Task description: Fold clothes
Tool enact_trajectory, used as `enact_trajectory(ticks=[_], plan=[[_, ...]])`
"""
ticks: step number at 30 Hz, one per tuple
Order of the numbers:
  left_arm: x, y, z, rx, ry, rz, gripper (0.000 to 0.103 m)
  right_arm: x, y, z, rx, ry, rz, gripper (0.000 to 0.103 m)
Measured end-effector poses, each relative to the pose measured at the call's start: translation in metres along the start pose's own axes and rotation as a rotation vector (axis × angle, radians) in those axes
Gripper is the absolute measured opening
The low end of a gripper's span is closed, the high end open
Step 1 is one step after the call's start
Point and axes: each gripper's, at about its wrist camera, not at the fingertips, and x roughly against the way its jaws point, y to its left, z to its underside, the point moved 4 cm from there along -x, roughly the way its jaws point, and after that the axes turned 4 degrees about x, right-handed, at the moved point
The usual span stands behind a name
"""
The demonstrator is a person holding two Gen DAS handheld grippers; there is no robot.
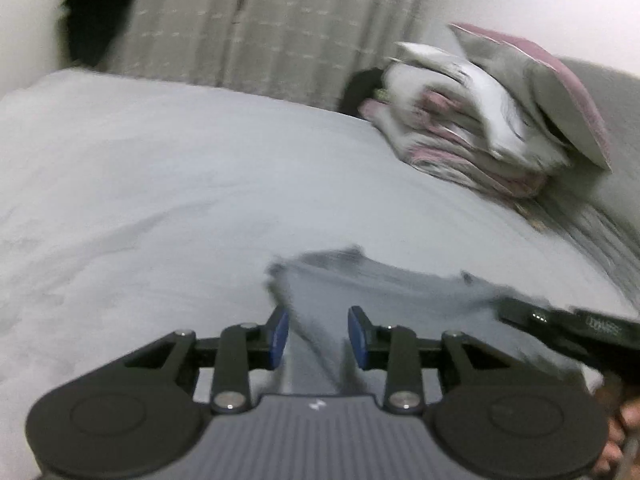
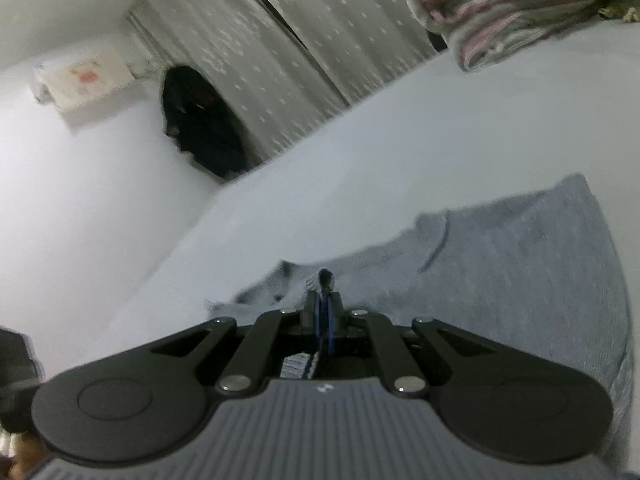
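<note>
My left tool [image 1: 318, 338] stands partly open, its blue pads on either side of a ridge of the grey garment [image 1: 384, 292] but not pressing on it as far as I can see; the picture is smeared, so I cannot rule out a light touch. The garment lies on the bed [image 1: 160, 184], near its front edge, rumpled and with an uneven far hem. Further right, toward the bed's far right corner, sits a stack of folded laundry [image 1: 472, 128], pink and white, which I take to be pieces already finished.

My right tool [image 2: 325, 312] is fully closed, and its pads pinch a bit of the grey garment's [image 2: 520, 264] edge.

I judge this piece barely begun: it is spread in one layer with no clean fold visible. Folding it over, squaring it and adding it to the stack all remain.
</note>
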Motion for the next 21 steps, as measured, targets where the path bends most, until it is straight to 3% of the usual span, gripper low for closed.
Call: enact_trajectory(ticks=[3,7,8,9,15,18,21], plan=[[-0.014,0.014,-0.005,0.088,-0.005,0.015,0.034,0.004,0.004,-0.004,0.001,-0.031,-0.037,0.005],[-0.035,0.017,-0.007,0.151,0.025,0.048,0.030,0.005,0.001,-0.006,-0.010,-0.025,-0.019,0.005],[-0.041,0.015,-0.007,0.156,0.039,0.056,0.011,0.004,0.000,-0.006,-0.011,-0.016,-0.010,0.005],[-0.044,0.013,-0.006,0.157,0.045,0.065,0.007,0.002,0.000,-0.005,-0.012,-0.008,-0.004,0.005],[-0.032,0.013,-0.003,0.171,-0.095,0.018,0.005,-0.001,0.000,-0.005,0.002,-0.002,0.014,0.005],[-0.043,0.016,0.002,0.168,-0.055,-0.041,0.006,-0.012,-0.002,0.001,0.015,0.044,0.048,0.005],[-0.049,0.020,0.003,0.191,-0.026,-0.044,0.011,-0.021,-0.004,0.005,0.007,0.095,0.058,0.005]])
